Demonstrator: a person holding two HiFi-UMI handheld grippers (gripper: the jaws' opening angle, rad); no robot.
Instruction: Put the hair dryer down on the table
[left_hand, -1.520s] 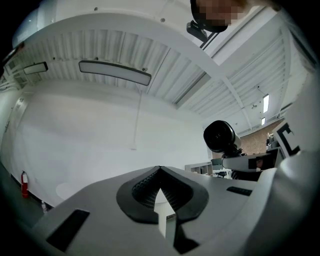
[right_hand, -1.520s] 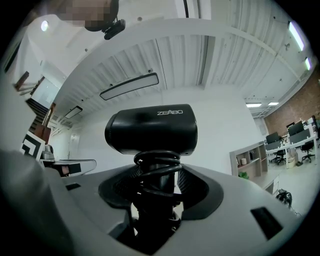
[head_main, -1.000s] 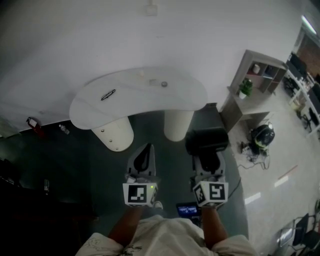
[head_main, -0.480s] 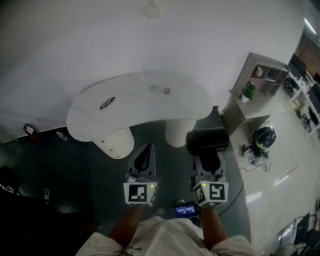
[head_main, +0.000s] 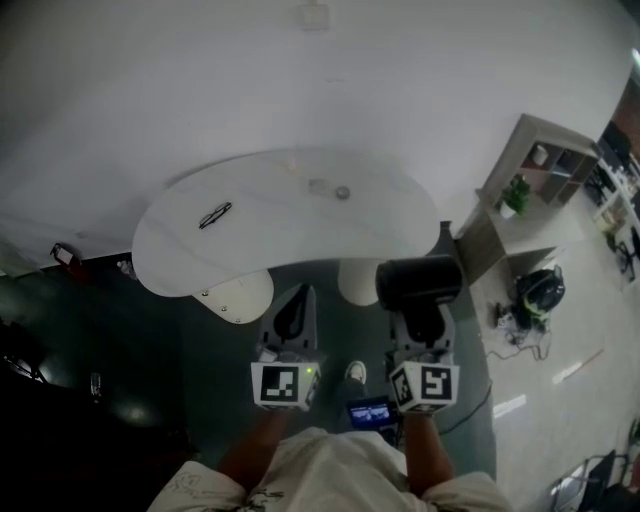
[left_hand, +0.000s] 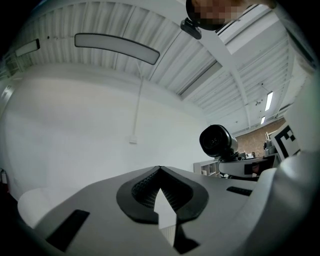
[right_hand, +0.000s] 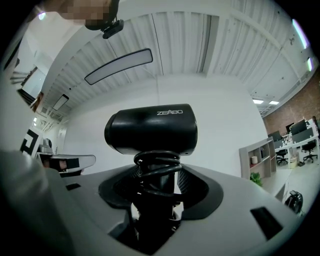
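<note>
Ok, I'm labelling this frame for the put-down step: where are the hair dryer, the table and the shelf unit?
hair dryer (right_hand: 150, 129): right gripper view, on its black barrel.
table (head_main: 270, 225): head view, on the bare white top.
shelf unit (head_main: 490, 235): head view, on its grey side panel.

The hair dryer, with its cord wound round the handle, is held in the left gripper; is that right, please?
Not quite: the hair dryer, cord wound round the handle, is held in the right gripper, as the right gripper view shows. The left gripper holds nothing.
</note>
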